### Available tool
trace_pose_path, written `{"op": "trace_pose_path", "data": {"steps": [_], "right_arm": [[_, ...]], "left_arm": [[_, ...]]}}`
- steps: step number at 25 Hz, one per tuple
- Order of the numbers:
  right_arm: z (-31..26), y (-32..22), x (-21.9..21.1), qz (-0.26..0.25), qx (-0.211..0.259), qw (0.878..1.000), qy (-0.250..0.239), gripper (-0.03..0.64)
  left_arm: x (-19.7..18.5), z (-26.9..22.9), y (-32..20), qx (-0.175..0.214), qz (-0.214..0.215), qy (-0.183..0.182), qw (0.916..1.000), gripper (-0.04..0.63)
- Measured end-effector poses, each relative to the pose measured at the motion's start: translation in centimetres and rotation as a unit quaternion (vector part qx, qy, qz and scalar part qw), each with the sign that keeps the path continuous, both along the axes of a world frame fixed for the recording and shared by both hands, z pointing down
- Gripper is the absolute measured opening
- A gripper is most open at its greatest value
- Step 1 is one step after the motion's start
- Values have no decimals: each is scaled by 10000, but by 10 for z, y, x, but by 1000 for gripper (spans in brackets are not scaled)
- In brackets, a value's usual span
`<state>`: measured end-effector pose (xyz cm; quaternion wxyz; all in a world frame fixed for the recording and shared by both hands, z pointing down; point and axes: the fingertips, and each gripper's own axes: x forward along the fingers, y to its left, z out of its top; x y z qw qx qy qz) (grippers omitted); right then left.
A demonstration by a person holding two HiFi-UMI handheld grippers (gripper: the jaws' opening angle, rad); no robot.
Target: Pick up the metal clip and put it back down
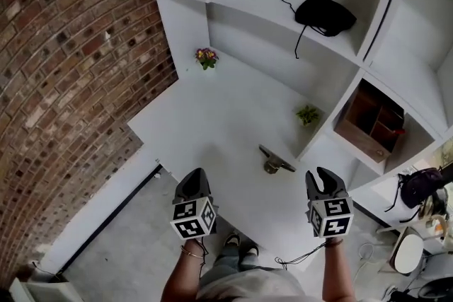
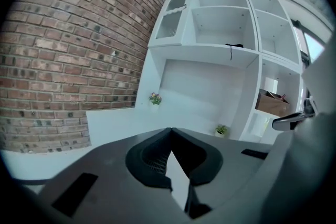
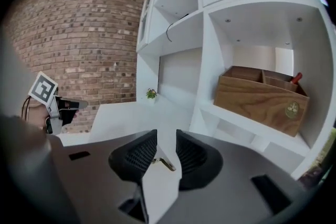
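A: So where's the metal clip point(image 1: 275, 162)?
B: Flat on the surface point(image 1: 212, 117), ahead of the right hand-held gripper point(image 1: 318, 177), jaws spread; left hand-held gripper point(image 1: 197, 177) pressed together. Likely stiff, light, slippery: pinch one handle.

The metal clip point(image 1: 274, 161) lies flat on the white table point(image 1: 212, 117), toward its front right part, with nothing touching it. It is small and dull grey. In the head view its long slim arm runs slantwise from upper left to lower right, and a rounded, brownish part bulges from the near side of that arm. In the right gripper view the clip point(image 3: 163, 163) shows as a thin brass-toned bar resting on the table, seen through the gap between the parted jaws of the right hand-held gripper point(image 3: 166, 132) and clear of both
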<state>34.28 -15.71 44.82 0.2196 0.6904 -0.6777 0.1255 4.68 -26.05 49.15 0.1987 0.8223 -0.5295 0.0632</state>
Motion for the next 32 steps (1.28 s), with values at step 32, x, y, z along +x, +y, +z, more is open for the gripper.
{"op": "trace_pose_path", "data": {"steps": [32], "right_arm": [[170,-86,-59,-1817,-1957,9440,1937,114]], "left_arm": [[-160,109,78,-989,-2034,-250,9738,2]]}}
